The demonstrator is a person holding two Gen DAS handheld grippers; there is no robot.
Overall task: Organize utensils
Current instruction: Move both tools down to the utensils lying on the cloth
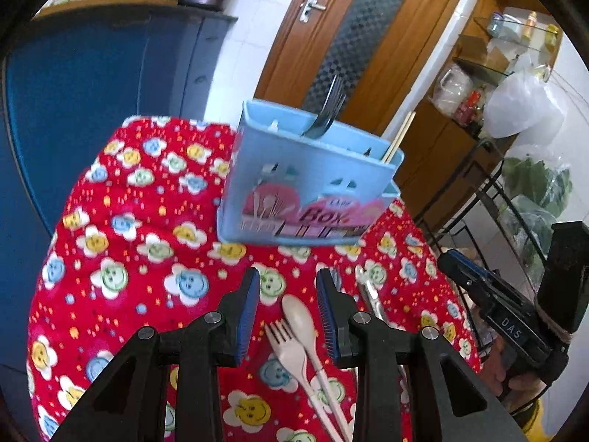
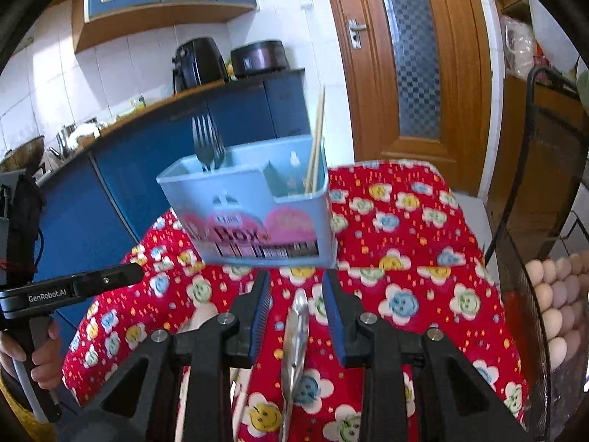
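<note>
Left gripper (image 1: 287, 311) spread wide, gripping nothing, over a pale plastic spoon (image 1: 300, 318) and fork (image 1: 285, 344) at lower centre; right gripper (image 2: 297, 307) also spread, a metal spoon (image 2: 296, 335) lying between its fingers; behind, mid-frame on the red flowered cloth (image 2: 405, 258), the blue box (image 2: 254, 199) holds a dark fork (image 2: 208, 143) and chopsticks (image 2: 316, 140).
</note>
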